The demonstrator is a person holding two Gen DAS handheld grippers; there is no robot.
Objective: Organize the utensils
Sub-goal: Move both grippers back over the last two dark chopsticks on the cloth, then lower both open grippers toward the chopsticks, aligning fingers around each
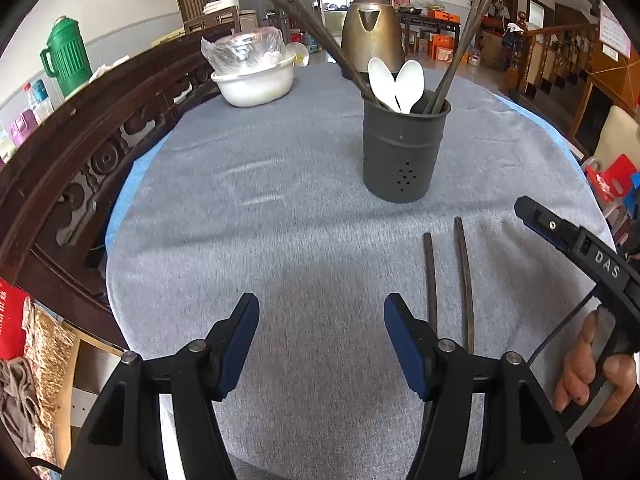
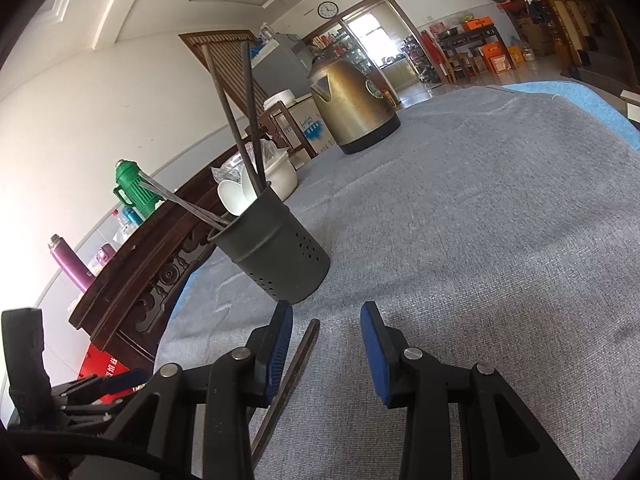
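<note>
A dark grey utensil holder (image 1: 404,148) stands on the grey tablecloth (image 1: 260,220) with two white spoons (image 1: 396,84) and several dark chopsticks in it; it also shows in the right wrist view (image 2: 276,256). Two dark chopsticks (image 1: 466,280) lie loose on the cloth in front of the holder. My left gripper (image 1: 322,340) is open and empty, just left of them. My right gripper (image 2: 326,356) is open, low over the cloth, with one loose chopstick (image 2: 292,380) lying between its fingers near the left pad. The right gripper's body also shows in the left wrist view (image 1: 580,252).
A brass kettle (image 1: 372,36) stands behind the holder. A white basin (image 1: 256,80) with covered bowls sits at the back left. A carved dark wooden rail (image 1: 80,152) borders the table's left side. A green thermos (image 1: 66,56) stands beyond it.
</note>
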